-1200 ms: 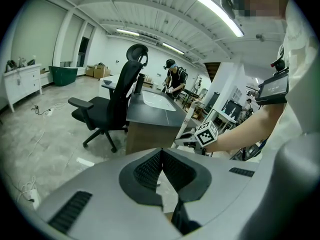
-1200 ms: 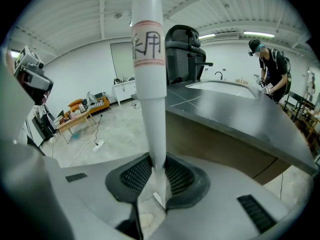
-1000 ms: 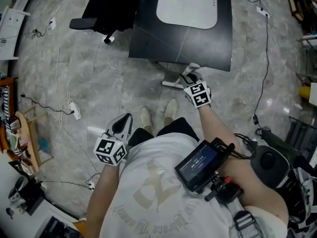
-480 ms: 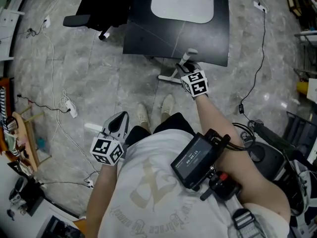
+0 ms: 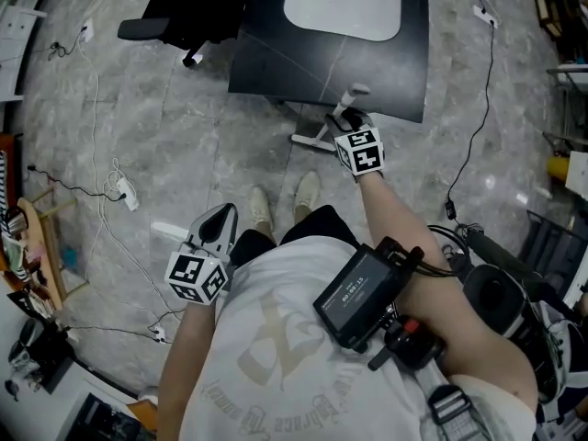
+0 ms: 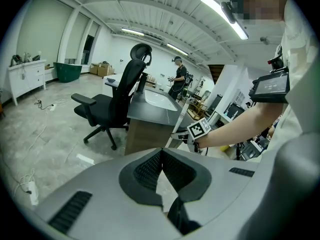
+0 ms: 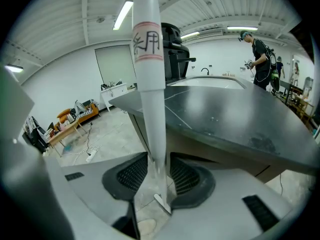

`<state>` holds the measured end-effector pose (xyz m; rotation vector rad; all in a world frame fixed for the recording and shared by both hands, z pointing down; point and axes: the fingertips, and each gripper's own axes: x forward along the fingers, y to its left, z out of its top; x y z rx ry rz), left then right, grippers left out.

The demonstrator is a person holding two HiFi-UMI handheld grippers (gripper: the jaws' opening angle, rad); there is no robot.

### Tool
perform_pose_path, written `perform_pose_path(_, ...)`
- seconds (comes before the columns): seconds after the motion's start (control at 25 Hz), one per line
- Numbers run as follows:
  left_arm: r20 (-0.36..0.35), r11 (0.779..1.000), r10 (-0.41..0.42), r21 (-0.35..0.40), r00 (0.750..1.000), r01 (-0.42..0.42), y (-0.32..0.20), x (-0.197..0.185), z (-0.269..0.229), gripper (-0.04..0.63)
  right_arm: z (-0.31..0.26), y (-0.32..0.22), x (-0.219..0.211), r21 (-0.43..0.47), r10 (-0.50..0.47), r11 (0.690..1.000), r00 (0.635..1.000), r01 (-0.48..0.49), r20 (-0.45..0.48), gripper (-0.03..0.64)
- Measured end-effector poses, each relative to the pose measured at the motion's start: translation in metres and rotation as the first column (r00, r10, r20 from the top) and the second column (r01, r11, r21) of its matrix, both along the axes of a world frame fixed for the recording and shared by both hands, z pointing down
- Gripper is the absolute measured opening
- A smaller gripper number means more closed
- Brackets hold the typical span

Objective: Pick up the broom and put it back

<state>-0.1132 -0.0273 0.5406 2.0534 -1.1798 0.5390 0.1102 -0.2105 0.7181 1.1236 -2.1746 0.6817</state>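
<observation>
The broom's white handle point(image 7: 149, 84) stands upright against the edge of the dark desk point(image 7: 240, 114), with a red-ringed label near its top. In the head view the broom point(image 5: 342, 108) leans at the desk's near edge, its white foot on the floor. My right gripper point(image 5: 344, 122) point(image 7: 152, 166) is around the handle. Its jaws are opening, the handle stands between the pads and a small gap shows on each side. My left gripper point(image 5: 219, 223) point(image 6: 161, 154) hangs low by the person's left hip, pads meeting at the tips with nothing in them.
A black office chair point(image 5: 184, 16) point(image 6: 120, 94) stands left of the desk point(image 5: 276, 62), which carries a white panel point(image 5: 344, 3). Cables and a power strip point(image 5: 124, 191) lie on the grey floor at the left. The person's shoes point(image 5: 262, 211) are below the desk. Another person point(image 7: 260, 59) stands farther off.
The right gripper stays at the broom handle by the desk, a little higher in the picture. The left gripper has not moved. The head view has shifted slightly.
</observation>
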Motion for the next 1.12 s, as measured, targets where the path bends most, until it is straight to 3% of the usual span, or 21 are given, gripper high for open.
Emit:
perform_pose_path(0.4,-0.016,1.0,0.006,0.019,1.0,-0.006,0.002,-0.004,0.0,0.011,-0.006,0.017,0.009,0.003,0.029,1.0,1.0,-0.029,-0.012,0.163)
perform_pose_path(0.76,-0.055,0.995,0.084,0.065,0.995,-0.08,-0.01,-0.005,-0.006,0.011,-0.054,0.049,0.016,0.071,0.102,0.992,0.995,-0.102,0.003,0.161)
perform_pose_path(1.12,-0.095,0.976,0.195,0.122,0.976,-0.183,-0.027,-0.006,-0.007,0.011,-0.132,0.073,0.002,0.203,0.109,0.972,0.993,-0.116,0.049,0.032)
